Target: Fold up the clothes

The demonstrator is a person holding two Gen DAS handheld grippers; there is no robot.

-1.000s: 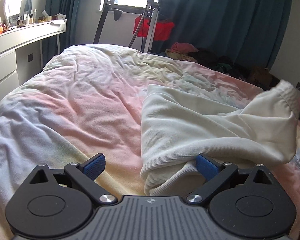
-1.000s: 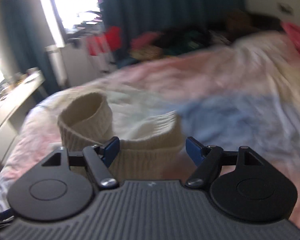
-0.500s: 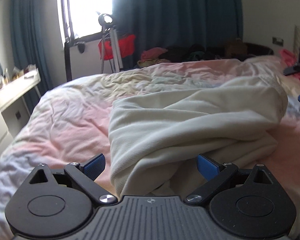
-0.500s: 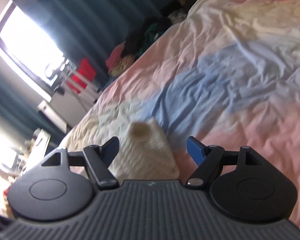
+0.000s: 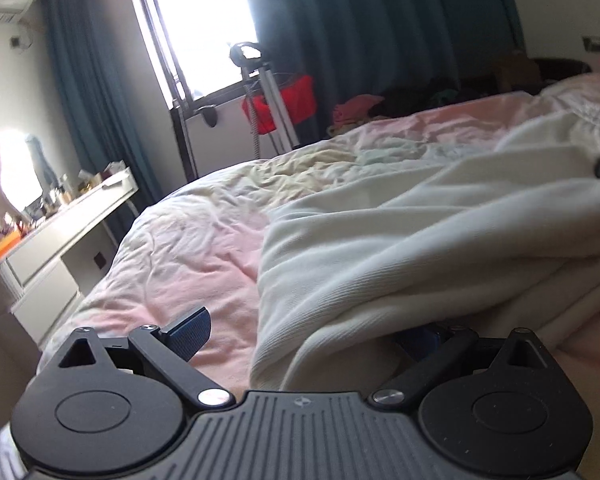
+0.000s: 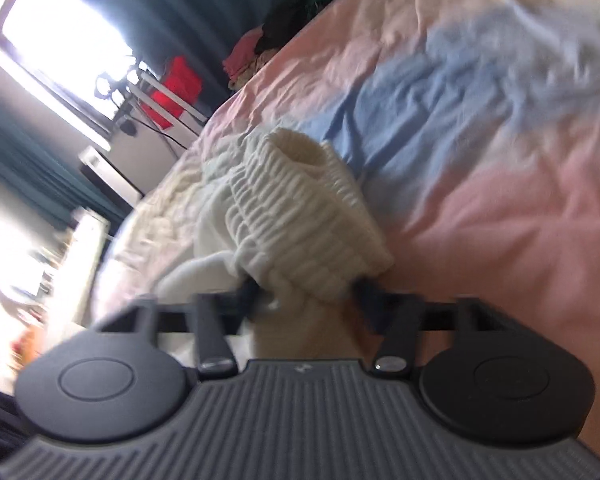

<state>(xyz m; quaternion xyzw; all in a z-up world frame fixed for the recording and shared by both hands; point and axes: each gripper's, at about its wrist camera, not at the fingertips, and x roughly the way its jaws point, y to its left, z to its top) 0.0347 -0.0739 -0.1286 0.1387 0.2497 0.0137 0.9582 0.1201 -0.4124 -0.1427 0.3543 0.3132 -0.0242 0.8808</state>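
Here, on a bed [image 5: 188, 248] with a pastel duvet of pink, yellow and blue patches, lies a cream garment [image 5: 420, 240], bunched and part-folded, spread over the bed's right half as seen from the left wrist. Left gripper [image 5: 304, 332] low at the garment's near edge, jaws released: one blue pad [image 5: 190, 330] bare over pink duvet, the other tucked under a fold of cloth. Right gripper [image 6: 308, 300] tilted, jaws spread either side of the garment's ribbed elastic band [image 6: 300, 216], blurred, so cannot tell whether clenched on the cloth or merely beside it. Band standing up in a loop just ahead of the gripper, resting on pink duvet with a blue patch beyond. Past the bed's far edge, a bright window [image 5: 204, 28] between teal curtains [image 5: 380, 32], a stand carrying a red bag [image 5: 284, 100], and a heap of clothes [image 5: 360, 108]. Left of the bed, a white desk [image 5: 60, 236] crowded with small items.
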